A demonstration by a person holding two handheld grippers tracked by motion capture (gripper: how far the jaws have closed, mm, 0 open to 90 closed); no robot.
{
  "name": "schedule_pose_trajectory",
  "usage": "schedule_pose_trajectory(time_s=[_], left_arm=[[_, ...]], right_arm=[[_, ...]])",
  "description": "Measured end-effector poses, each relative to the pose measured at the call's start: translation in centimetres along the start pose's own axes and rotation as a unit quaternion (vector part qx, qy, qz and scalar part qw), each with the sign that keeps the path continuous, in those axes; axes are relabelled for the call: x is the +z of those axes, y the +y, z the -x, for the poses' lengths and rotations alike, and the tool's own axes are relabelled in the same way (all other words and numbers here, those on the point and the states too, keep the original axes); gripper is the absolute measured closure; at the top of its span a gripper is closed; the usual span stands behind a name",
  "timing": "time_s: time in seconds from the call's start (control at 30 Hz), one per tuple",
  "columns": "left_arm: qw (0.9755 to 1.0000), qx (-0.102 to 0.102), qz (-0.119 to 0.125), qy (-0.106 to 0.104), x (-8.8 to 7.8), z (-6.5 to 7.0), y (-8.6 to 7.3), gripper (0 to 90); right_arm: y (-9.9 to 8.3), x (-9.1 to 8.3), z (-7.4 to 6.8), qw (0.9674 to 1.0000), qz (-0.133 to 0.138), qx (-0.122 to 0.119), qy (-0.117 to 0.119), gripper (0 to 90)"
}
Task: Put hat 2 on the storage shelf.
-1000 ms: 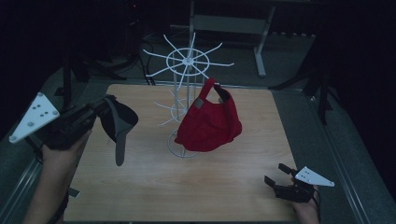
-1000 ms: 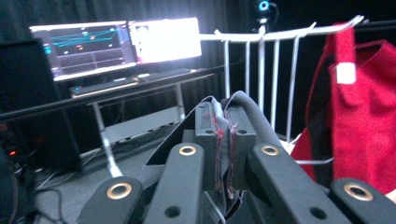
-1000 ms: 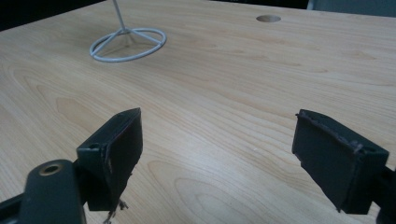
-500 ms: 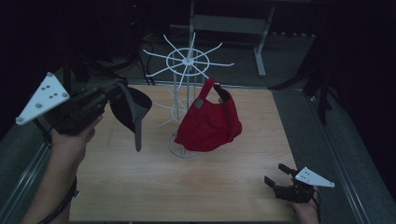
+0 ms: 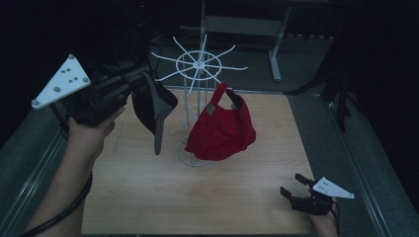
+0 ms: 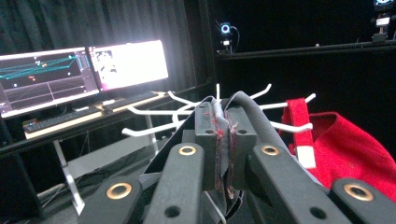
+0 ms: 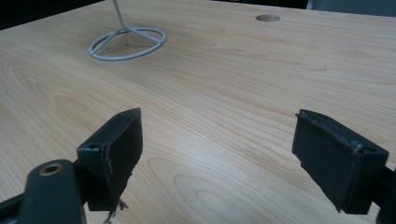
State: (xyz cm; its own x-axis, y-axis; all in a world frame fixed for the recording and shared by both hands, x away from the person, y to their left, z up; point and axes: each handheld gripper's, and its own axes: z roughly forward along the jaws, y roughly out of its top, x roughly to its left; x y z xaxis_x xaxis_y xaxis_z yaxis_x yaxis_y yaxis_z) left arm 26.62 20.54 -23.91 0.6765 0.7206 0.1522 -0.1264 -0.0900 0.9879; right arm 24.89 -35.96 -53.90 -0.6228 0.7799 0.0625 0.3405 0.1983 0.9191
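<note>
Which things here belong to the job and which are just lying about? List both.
In the job: dark cap, held by the left hand-held gripper; white wire rack; red cap hanging on it.

Lying about: monitors, keyboard.

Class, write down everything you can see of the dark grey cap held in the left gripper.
The dark grey fabric cap hangs in the air above the left part of the wooden table, beside the white wire rack. It looks soft and cloth-like, with a rounded crown and a stiffer, paler grey brim pointing downward. The left gripper is shut on a fold of its fabric, the two black jaws pressed together with the cloth between them. Nothing else touches it; it hangs apart from the red cap on the rack.
</note>
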Motion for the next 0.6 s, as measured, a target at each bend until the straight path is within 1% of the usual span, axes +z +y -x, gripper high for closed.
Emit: schedule_pose_trajectory(time_s=[0.03,0.1,0.13,0.17,0.27,0.3,0.37,0.47,0.6], left_arm=[[1.0000,-0.002,0.000,-0.008,0.3,0.0,0.1,86.9],[1.0000,-0.002,0.000,-0.009,0.7,0.1,0.2,86.8],[0.9999,-0.002,-0.002,-0.014,0.9,0.2,0.2,86.8],[0.9999,-0.003,0.000,-0.013,1.1,0.2,0.2,86.8],[0.9997,-0.006,0.001,-0.023,1.8,0.5,0.2,86.8],[0.9995,-0.007,-0.001,-0.029,2.0,0.6,0.2,86.8],[0.9994,-0.003,-0.007,-0.033,2.3,0.8,0.0,86.8],[0.9989,-0.002,-0.016,-0.044,2.5,1.1,-0.4,86.8],[0.9982,-0.001,-0.029,-0.053,2.5,1.3,-1.5,86.7]], right_arm=[[0.0,0.0,0.0,1.0000,-0.001,-0.001,-0.001,16.2],[0.0,-0.1,0.0,1.0000,0.000,0.000,-0.001,16.2],[0.0,-0.1,0.0,1.0000,0.000,0.000,-0.002,16.1],[-0.1,-0.1,0.1,1.0000,-0.001,-0.001,-0.003,16.2],[-0.1,-0.1,0.2,1.0000,0.000,0.001,-0.004,16.1],[-0.1,-0.1,0.1,1.0000,-0.001,0.002,-0.004,16.1],[-0.2,0.0,0.1,1.0000,-0.004,0.001,-0.004,16.1],[-0.2,0.0,0.1,1.0000,-0.005,0.001,-0.004,16.1],[-0.2,-0.1,0.2,1.0000,-0.004,0.001,-0.006,16.1]])
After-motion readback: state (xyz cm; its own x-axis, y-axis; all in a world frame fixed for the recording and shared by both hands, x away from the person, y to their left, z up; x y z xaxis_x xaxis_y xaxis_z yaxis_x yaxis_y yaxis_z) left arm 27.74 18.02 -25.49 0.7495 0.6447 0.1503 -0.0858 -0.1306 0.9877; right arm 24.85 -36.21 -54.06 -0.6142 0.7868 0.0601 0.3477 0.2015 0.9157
